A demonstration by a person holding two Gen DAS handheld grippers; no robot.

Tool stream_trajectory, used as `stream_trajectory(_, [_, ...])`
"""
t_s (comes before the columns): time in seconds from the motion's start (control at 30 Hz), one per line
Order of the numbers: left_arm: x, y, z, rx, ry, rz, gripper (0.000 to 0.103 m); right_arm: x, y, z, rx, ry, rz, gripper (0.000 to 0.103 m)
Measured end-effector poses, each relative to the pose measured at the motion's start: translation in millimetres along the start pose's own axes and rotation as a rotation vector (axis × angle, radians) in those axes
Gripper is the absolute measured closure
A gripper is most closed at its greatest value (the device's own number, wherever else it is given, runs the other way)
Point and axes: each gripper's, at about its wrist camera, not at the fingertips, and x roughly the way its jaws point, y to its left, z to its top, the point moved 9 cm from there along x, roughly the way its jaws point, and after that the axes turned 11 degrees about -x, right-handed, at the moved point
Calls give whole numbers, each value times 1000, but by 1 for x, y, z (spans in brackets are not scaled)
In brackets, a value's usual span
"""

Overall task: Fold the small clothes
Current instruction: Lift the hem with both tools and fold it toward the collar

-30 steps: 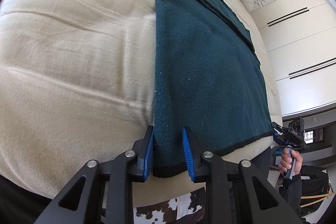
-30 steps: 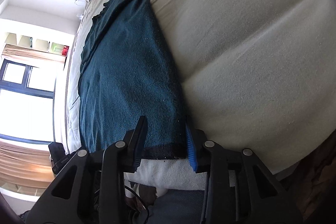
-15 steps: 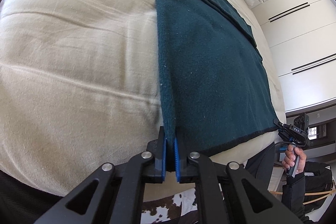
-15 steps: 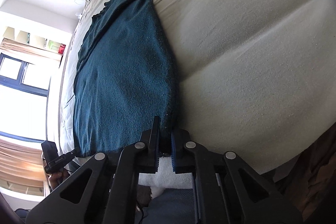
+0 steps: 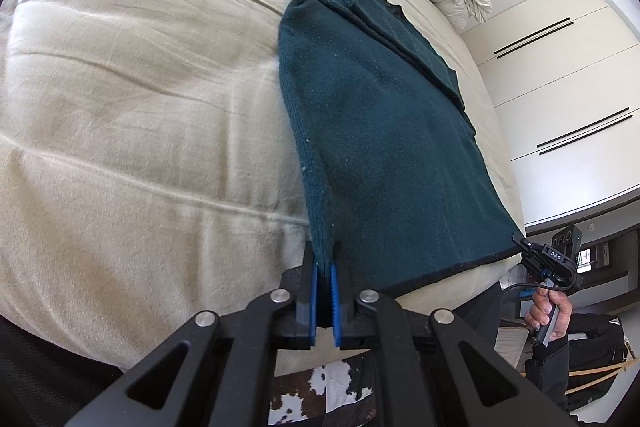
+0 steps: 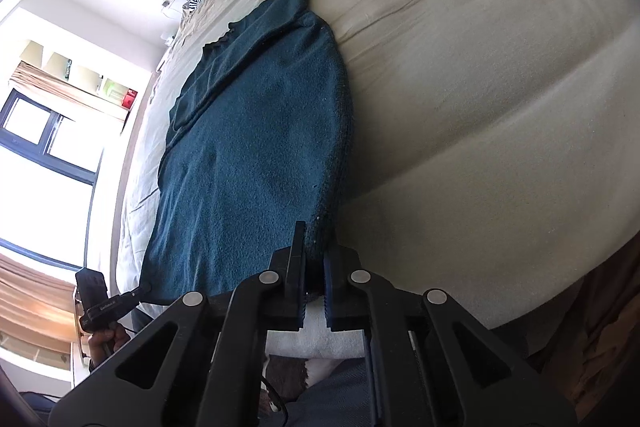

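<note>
While the dark green sweater (image 5: 384, 131) lies flat on the cream bed (image 5: 132, 115), my left gripper (image 5: 323, 269) and my right gripper (image 6: 315, 259) each have their jaws pinched tight on a near bottom corner of it.

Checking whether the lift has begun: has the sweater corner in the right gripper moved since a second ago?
Yes. The right gripper is shut on the sweater corner, which has risen off the bed; earlier it lay flat between open jaws.
</note>
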Motion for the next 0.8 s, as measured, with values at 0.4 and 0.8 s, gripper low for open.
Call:
stream_trajectory(0.4, [-21,-25,26,-43,-54,-139,97,-9,54,26,-65,-44,47,98])
stream_trajectory(0.8, [-45,-61,78,-43,-118,-237,97,-14,97,78,-62,-122,159,98])
